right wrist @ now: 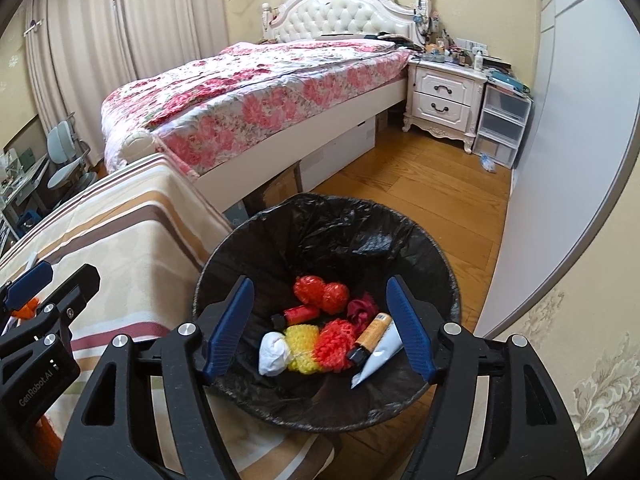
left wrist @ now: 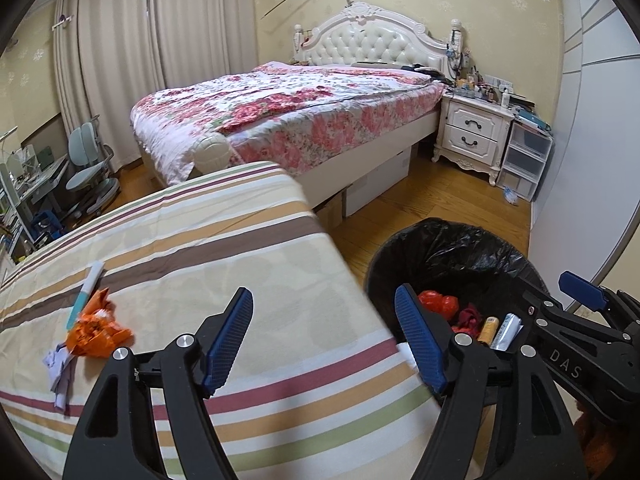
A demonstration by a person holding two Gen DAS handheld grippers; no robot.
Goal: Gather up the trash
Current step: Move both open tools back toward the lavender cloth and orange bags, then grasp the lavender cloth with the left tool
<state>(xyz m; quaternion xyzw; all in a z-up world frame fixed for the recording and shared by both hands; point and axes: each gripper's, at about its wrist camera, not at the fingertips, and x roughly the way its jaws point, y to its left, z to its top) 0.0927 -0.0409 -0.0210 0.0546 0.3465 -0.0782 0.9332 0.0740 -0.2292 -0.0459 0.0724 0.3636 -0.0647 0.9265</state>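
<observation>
A black-lined trash bin stands on the wood floor beside a striped-cloth table. It holds red and yellow mesh pieces, a white wad, an orange tube and a white tube. My right gripper is open and empty above the bin. My left gripper is open and empty over the table's right edge. On the table to its left lie an orange wrapper, a teal-and-white tube and a pale crumpled paper. The bin also shows in the left wrist view.
A bed with a floral cover stands behind the table. A white nightstand and plastic drawers sit at the far right by a white wardrobe. A desk and chair are at far left.
</observation>
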